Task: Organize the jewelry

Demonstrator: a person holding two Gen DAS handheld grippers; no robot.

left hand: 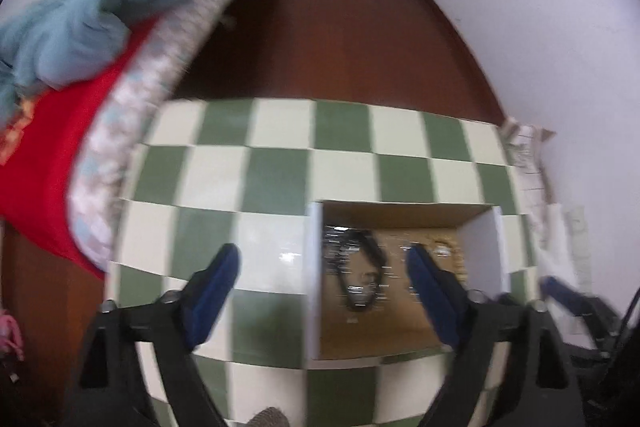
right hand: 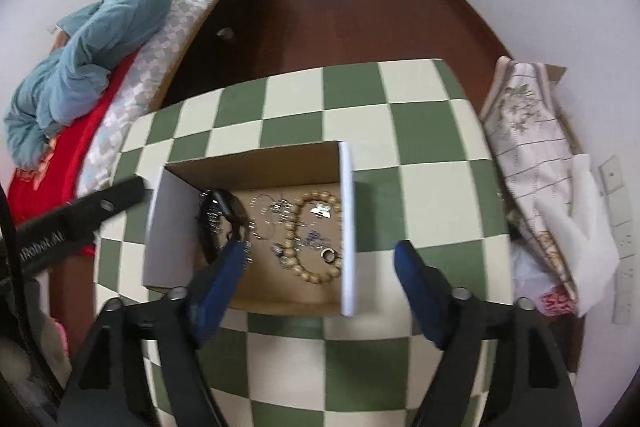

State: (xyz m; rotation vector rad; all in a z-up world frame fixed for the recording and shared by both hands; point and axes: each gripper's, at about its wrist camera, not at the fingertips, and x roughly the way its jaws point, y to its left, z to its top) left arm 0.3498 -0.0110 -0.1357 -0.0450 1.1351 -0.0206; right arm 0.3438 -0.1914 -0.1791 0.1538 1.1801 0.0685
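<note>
An open cardboard box (right hand: 256, 163) with white side flaps sits on the green-and-white checkered table (right hand: 420, 155). Inside lie a wooden bead bracelet (right hand: 296, 251), a black strap-like piece (right hand: 218, 211), thin silver chains (right hand: 264, 217) and a small ring (right hand: 329, 255). My right gripper (right hand: 320, 255) is open and empty, hovering over the box's right half. The box (left hand: 396, 213) and the black piece (left hand: 360, 267) also show in the left wrist view. My left gripper (left hand: 322, 259) is open and empty, straddling the box's left flap.
A bed with a red sheet and blue blanket (right hand: 92, 39) stands left of the table. A floral cushion and white cloth (right hand: 532, 139) lean by the wall at right. Brown floor (right hand: 340, 11) lies beyond the table's far edge.
</note>
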